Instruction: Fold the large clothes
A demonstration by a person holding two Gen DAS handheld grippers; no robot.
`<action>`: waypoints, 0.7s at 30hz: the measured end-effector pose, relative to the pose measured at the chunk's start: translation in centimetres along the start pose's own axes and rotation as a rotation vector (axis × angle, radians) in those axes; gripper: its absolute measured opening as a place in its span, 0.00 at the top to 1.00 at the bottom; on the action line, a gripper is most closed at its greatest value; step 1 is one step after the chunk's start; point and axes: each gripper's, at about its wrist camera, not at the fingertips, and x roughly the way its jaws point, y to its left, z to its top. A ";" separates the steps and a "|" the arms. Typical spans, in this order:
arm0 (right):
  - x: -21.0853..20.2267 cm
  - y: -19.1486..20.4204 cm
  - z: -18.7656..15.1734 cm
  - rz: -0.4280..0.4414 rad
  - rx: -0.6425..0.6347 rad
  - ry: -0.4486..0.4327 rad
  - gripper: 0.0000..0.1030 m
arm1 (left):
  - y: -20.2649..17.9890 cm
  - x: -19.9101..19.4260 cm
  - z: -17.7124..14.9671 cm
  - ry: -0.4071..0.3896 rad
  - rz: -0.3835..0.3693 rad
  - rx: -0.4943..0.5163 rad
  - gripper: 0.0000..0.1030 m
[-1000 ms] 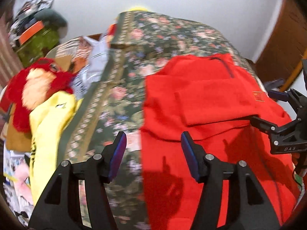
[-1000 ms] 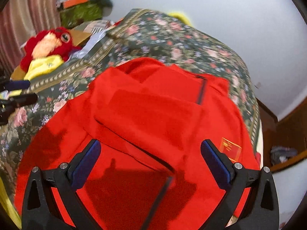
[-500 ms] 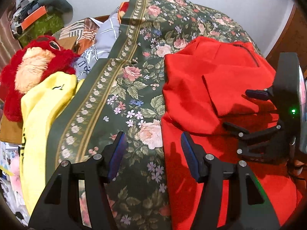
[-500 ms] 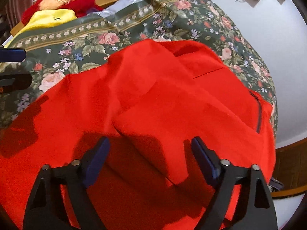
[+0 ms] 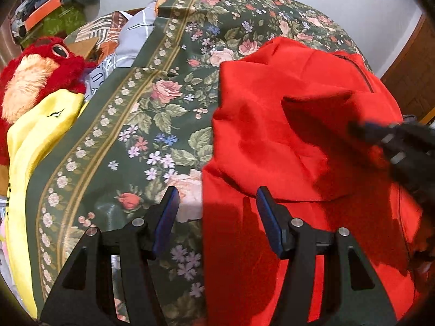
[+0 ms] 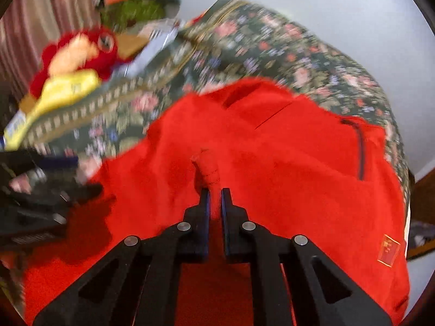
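Red jacket (image 6: pixel 285 163) spread over the right half of the floral bedspread (image 5: pixel 152 125), dark zip and a small yellow-edged patch, its writing too small to read, visible only from the right wrist. Right gripper (image 6: pixel 214 193) clamped shut on a pinched-up ridge of the red fabric; left gripper (image 5: pixel 216 203) about half open, empty, straddling the jacket's left edge. Beyond, only sharp from the left wrist: yellow garment (image 5: pixel 35 135), red plush toy (image 5: pixel 35 73).
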 end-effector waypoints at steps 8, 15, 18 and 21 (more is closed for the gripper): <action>-9.0 -7.1 0.9 -0.017 0.208 -0.213 0.94 | -2.2 -0.6 0.8 -0.017 0.016 0.025 0.44; -14.3 -14.0 -1.7 -0.056 0.399 -0.326 0.94 | -2.3 1.9 1.8 -0.002 0.181 0.031 0.44; -15.2 -16.4 -3.9 -0.082 0.462 -0.328 0.94 | -1.4 3.4 1.8 0.038 0.223 0.002 0.44; -15.1 -18.4 -6.2 -0.100 0.513 -0.300 0.94 | -0.5 4.0 1.5 0.046 0.229 -0.039 0.42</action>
